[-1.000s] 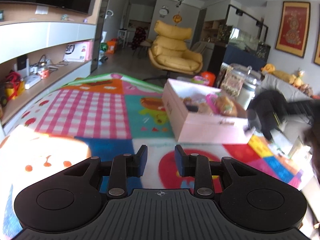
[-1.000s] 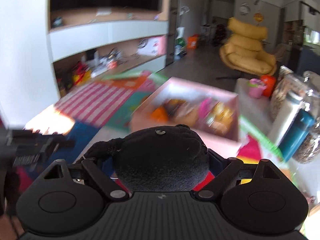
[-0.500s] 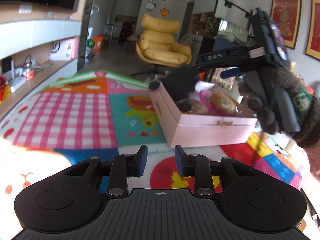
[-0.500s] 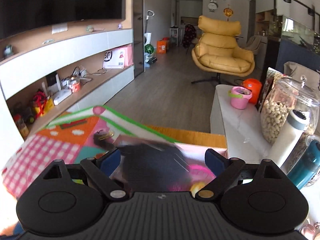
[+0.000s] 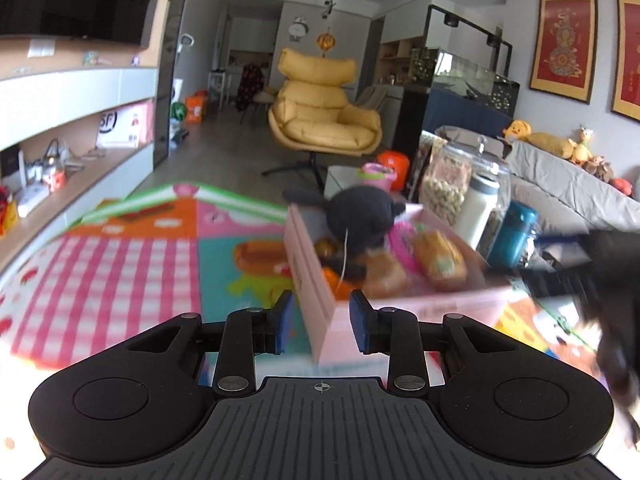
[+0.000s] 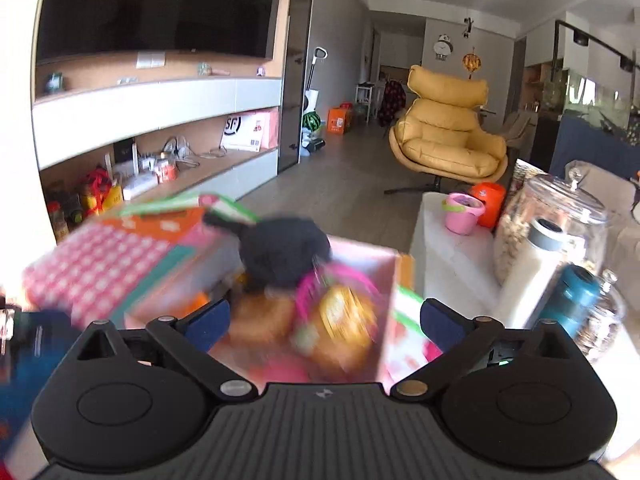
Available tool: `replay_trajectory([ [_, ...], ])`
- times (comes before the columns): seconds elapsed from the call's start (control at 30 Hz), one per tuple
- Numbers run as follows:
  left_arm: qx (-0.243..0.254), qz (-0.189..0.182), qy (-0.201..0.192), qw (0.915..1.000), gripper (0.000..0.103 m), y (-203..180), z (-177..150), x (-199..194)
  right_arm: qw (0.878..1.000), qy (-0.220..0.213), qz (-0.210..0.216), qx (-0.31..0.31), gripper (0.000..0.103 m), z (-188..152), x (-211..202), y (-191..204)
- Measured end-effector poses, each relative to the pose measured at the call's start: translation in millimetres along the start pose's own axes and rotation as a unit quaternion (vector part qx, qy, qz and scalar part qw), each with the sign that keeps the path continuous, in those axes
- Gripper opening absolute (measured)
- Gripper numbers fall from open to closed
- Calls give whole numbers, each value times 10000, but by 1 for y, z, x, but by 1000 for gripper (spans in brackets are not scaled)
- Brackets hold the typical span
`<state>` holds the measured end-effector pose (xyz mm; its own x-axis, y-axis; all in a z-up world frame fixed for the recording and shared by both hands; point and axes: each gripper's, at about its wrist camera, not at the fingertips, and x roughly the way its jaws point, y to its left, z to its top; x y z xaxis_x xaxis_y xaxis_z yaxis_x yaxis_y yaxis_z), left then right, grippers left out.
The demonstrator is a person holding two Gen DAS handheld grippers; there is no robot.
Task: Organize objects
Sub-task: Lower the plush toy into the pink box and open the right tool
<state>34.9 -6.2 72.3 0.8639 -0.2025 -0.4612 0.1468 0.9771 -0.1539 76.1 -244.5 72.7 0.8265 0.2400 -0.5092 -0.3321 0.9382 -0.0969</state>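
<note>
Yellow lounge chair [image 5: 325,120] on grey wood floor [image 6: 340,188], TV wall w/ shelves [image 6: 160,136], framed red art [image 5: 563,45], daylight

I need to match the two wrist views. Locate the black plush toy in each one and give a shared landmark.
Left wrist: black plush toy just right of centre, on the far end of the pink box.
Right wrist: black plush toy centre-left, above the blurred toys.
Shared landmark: yellow armchair behind it.

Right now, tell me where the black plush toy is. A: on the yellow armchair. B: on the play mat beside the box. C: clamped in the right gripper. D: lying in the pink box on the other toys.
D: the black plush toy rests on the toys inside the pink box, and the right gripper has its fingers spread wide with nothing between them.
</note>
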Motion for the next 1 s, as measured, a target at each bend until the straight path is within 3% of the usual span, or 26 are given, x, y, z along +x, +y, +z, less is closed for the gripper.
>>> replay_trajectory([
  [0.07,-11,-18,54,10000,33,-4,12,17,9999,133,-24,-77,99,-14,-3,-2],
  [0.13,50,19,184,9998,33,-9,20,37,9992,243,-145,-265,88,-26,-1,0],
  [0.2,191,327,372,9986,33,-14,24,57,9986,337,-287,-286,80,-35,6,1],
  [0.27,290,687,602,9954,34,-14,24,74,9985,377,-353,-179,79,-38,16,-1],
  [0.33,290,815,733,9936,61,-8,22,82,9988,391,-299,-38,79,-40,25,-4],
  [0.37,257,877,728,9932,68,-4,21,81,9990,399,-205,38,79,-40,28,-6],
  [0.43,142,1034,756,9917,96,9,21,83,9993,365,-82,33,79,-39,35,0],
  [0.47,55,1127,770,9906,100,17,21,85,9994,329,-46,-34,79,-38,39,6],
  [0.57,-252,1322,667,9887,102,42,24,90,9995,240,-35,-215,80,-31,56,25],
  [0.7,-99,1647,596,9845,102,63,30,98,9995,240,47,-188,80,-16,79,44],
  [0.83,-186,1599,514,9856,101,73,32,98,9995,280,14,-166,81,-8,89,57],
  [0.93,-137,1659,128,9860,100,62,30,74,9995,296,-98,-55,99,-9,78,58],
  [1.0,-215,1502,-79,9884,100,53,23,50,9994,261,-218,46,103,-16,64,58],
])
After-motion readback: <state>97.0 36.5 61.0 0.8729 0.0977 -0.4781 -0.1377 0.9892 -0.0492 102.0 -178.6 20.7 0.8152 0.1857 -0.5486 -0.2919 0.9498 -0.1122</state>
